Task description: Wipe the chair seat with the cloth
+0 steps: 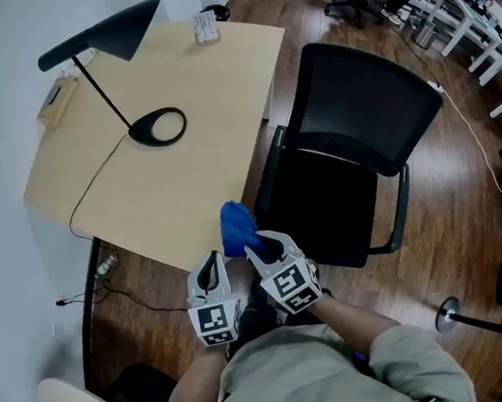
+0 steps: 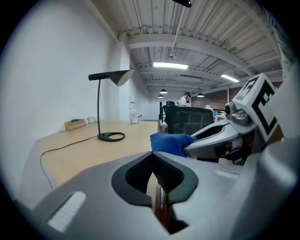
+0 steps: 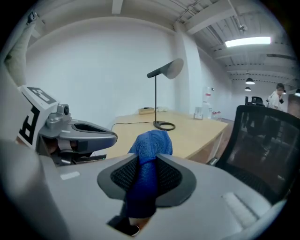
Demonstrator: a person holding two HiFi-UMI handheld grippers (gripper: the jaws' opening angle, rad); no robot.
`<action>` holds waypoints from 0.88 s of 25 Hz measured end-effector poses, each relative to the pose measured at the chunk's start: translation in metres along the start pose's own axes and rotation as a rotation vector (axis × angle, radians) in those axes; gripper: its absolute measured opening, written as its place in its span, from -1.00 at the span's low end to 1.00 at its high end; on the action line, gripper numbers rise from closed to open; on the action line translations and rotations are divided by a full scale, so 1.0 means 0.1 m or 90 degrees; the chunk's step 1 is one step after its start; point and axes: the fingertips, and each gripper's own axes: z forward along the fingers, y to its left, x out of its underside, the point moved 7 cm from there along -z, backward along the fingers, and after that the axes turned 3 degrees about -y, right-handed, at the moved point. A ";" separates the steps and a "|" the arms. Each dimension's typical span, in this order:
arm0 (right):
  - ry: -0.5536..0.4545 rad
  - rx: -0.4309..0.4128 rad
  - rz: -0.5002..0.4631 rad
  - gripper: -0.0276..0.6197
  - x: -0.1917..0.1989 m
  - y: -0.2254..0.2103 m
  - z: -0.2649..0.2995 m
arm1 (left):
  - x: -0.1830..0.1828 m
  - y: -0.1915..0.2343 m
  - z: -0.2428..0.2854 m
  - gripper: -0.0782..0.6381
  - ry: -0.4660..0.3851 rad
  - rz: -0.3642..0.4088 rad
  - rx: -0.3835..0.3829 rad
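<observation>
My right gripper (image 1: 257, 244) is shut on a bunched blue cloth (image 1: 235, 227), held near the desk's front corner, left of the chair. In the right gripper view the blue cloth (image 3: 150, 154) sticks up between the pads. The black office chair (image 1: 352, 140) stands to the right, its seat (image 1: 324, 215) just beyond the right gripper. My left gripper (image 1: 211, 268) hangs beside the right one, shut with nothing in it; in its own view the jaws (image 2: 157, 180) meet and the blue cloth (image 2: 169, 143) shows ahead.
A light wooden desk (image 1: 167, 169) carries a black lamp (image 1: 120, 58), its cable, a small box (image 1: 57, 95) and a white item (image 1: 205, 26). More chairs and white desks stand at the far right (image 1: 445, 6). The floor is dark wood.
</observation>
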 end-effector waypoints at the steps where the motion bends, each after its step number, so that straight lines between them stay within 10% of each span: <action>1: 0.002 -0.013 -0.006 -0.64 -0.06 0.10 0.15 | -0.03 0.15 -0.08 -0.77 -0.005 -0.002 -0.015; 10: 0.065 -0.047 -0.037 -0.64 -0.09 0.41 1.27 | 0.06 0.91 -0.47 -0.77 0.000 -0.039 -0.111; 22: 0.127 -0.024 -0.075 -0.63 0.03 0.46 1.88 | 0.15 1.17 -0.50 -0.77 -0.002 -0.063 -0.116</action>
